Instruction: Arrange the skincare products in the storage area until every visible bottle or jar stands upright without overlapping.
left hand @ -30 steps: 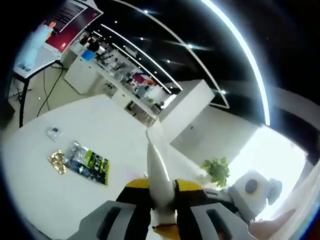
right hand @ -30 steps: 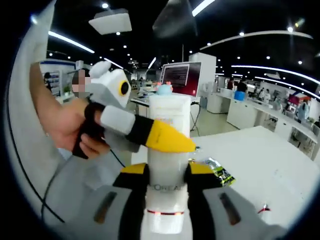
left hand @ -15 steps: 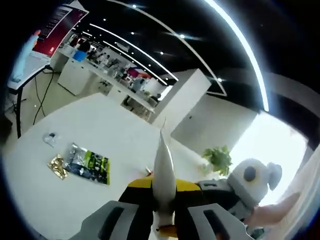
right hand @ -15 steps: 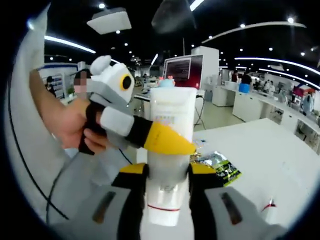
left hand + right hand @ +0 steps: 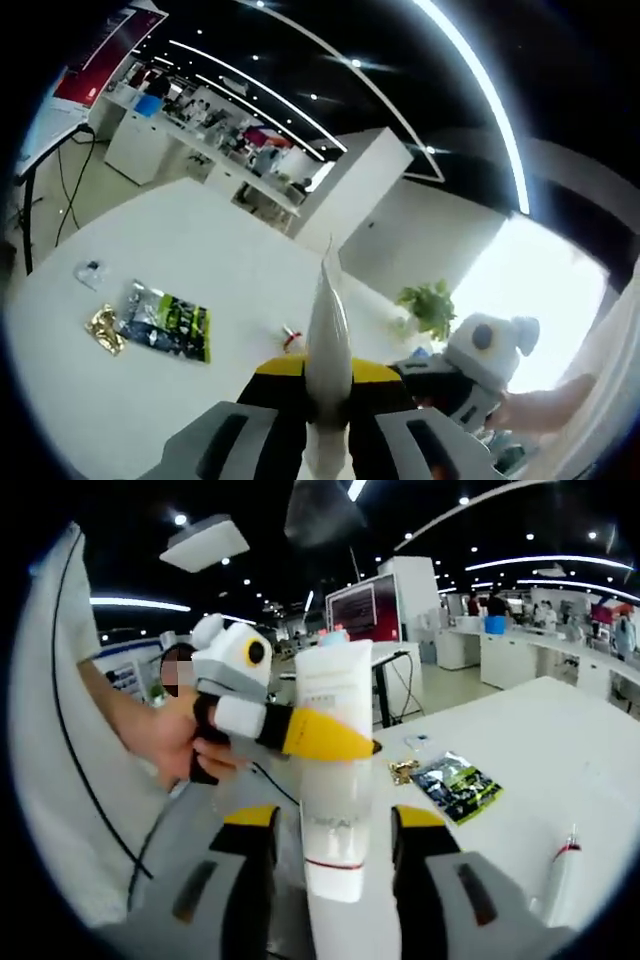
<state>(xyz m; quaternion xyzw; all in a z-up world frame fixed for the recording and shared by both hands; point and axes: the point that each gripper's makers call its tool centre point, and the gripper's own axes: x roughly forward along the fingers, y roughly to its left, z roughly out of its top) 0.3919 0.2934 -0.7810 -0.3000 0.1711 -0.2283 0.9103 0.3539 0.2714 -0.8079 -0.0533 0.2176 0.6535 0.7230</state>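
A white skincare tube (image 5: 335, 770) stands upright in the air, with grey print and a red line low on its front. My left gripper (image 5: 325, 738), yellow-tipped and held by a hand, is shut across the tube's middle from the left. In the left gripper view the same tube (image 5: 327, 330) shows edge-on as a thin white blade pinched in my left gripper (image 5: 327, 372). My right gripper (image 5: 335, 825) is open, its yellow pads standing clear on either side of the tube's lower part. The right gripper (image 5: 432, 385) also enters from the right, beside the tube.
A white table (image 5: 210, 260) lies below. On it are a green-and-silver foil packet (image 5: 160, 325) (image 5: 455, 780), a gold wrapper (image 5: 103, 330) (image 5: 404, 771), and a small tube (image 5: 560, 875) with a red band (image 5: 290, 340). Desks and a screen stand behind.
My right gripper's jaws have spread away from the tube they pinched a second ago. The left gripper keeps its hold on it. Both cameras have shifted.
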